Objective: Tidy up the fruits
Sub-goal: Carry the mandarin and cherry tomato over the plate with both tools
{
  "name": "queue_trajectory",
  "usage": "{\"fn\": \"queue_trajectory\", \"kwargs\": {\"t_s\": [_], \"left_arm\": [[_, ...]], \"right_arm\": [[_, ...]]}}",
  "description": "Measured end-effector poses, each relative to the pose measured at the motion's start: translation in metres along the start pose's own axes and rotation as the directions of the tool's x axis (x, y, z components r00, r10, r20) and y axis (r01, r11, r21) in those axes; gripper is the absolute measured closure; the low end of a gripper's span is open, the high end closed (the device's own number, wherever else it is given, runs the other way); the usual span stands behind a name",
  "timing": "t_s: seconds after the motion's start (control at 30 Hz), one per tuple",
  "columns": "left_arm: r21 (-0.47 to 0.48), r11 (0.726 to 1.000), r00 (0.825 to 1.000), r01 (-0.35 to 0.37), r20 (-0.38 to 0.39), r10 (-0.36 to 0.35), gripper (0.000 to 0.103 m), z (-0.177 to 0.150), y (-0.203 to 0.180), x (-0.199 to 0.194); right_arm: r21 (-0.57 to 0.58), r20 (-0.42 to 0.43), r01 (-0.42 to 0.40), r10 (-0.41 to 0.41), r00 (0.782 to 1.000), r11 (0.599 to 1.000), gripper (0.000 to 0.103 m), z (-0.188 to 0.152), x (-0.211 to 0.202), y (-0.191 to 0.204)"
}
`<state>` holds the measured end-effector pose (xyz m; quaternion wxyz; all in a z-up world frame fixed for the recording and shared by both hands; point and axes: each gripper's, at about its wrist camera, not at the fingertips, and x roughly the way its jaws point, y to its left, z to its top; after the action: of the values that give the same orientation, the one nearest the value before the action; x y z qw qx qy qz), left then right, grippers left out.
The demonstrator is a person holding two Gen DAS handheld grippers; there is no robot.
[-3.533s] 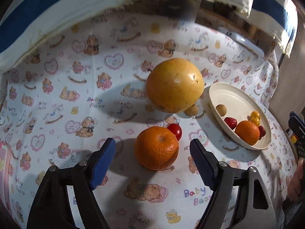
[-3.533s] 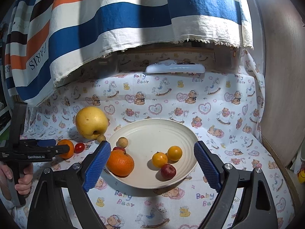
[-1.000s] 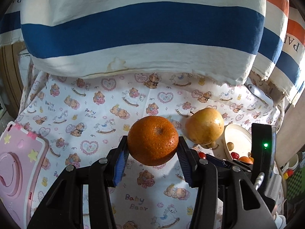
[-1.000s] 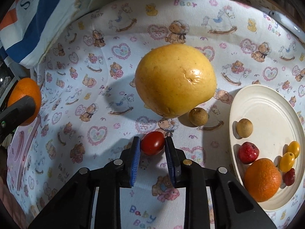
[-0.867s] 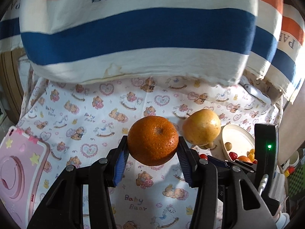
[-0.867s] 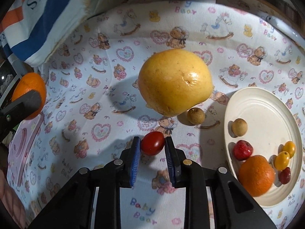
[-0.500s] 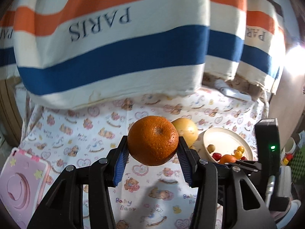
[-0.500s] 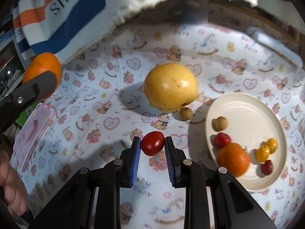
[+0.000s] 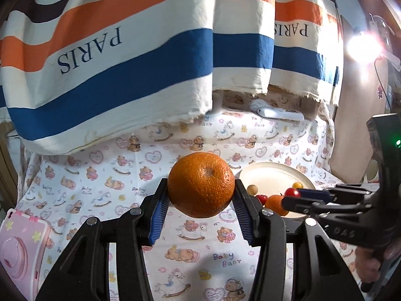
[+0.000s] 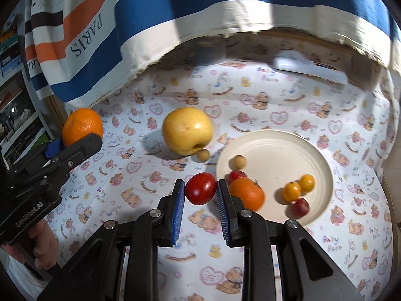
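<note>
My left gripper [image 9: 200,208] has the orange [image 9: 201,184] clamped between its blue pads [image 9: 157,215], lifted clear of the bear-print cloth [image 9: 105,188]. Off to the right I see the right gripper [image 9: 290,197] side-on, a red tomato [image 9: 290,192] pinched at its tip, with a hand [image 9: 373,266] on its grip at the edge. Behind that tip sits the plate [image 9: 270,173], holding another orange [image 9: 274,204] and some small fruits. Striped PARIS fabric [image 9: 125,50] hangs above. A pink case [image 9: 20,248] lies far left.

Orange [image 9: 201,184], red tomato [image 10: 200,188] aloft; plate [image 10: 323,158] holds perhaps six.
</note>
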<state>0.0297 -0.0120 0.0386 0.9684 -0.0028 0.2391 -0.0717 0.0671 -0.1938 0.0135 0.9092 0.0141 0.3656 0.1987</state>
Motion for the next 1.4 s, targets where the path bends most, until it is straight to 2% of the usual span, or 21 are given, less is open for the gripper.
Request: {"fn": "queue_trajectory", "kwargs": {"t_s": [0.2, 0.43, 0.7, 0.9, 1.17, 1.3, 1.4], "left_arm": [[0.008, 1.000, 0.999, 0.001, -0.039, -0.001, 0.055, -0.006, -0.004, 0.011], [-0.001, 1.000, 0.997, -0.013, -0.075, 0.013, 0.055, -0.013, -0.007, 0.021], [0.008, 1.000, 0.993, -0.010, -0.114, 0.011, 0.055, -0.021, -0.010, 0.033], [0.024, 1.000, 0.991, -0.012, -0.134, 0.015, 0.055, -0.026, -0.014, 0.040], [0.052, 0.999, 0.989, -0.003, -0.150, 0.011, 0.055, -0.030, -0.021, 0.043], [0.052, 0.997, 0.979, 0.063, -0.195, -0.052, 0.055, -0.032, -0.032, 0.044], [0.072, 0.995, 0.974, 0.070, -0.221, -0.053, 0.055, -0.037, -0.046, 0.048]], "right_arm": [[0.021, 0.011, 0.019, -0.019, 1.000, 1.000, 0.076, -0.004, -0.008, -0.021], [0.098, 0.039, 0.067, -0.071, 0.997, 0.993, 0.076, -0.005, -0.018, -0.070], [0.194, -0.027, 0.142, -0.140, 0.990, 0.971, 0.076, -0.016, 0.005, -0.125], [0.146, -0.061, 0.211, -0.204, 0.977, 0.966, 0.076, -0.022, 0.020, -0.133], [0.138, -0.076, 0.205, -0.196, 0.978, 0.969, 0.076, -0.024, 0.026, -0.135], [0.146, -0.075, 0.191, -0.182, 0.980, 0.971, 0.076, -0.023, 0.025, -0.137], [0.158, -0.077, 0.178, -0.167, 0.983, 0.971, 0.076, -0.023, 0.024, -0.141]]}}
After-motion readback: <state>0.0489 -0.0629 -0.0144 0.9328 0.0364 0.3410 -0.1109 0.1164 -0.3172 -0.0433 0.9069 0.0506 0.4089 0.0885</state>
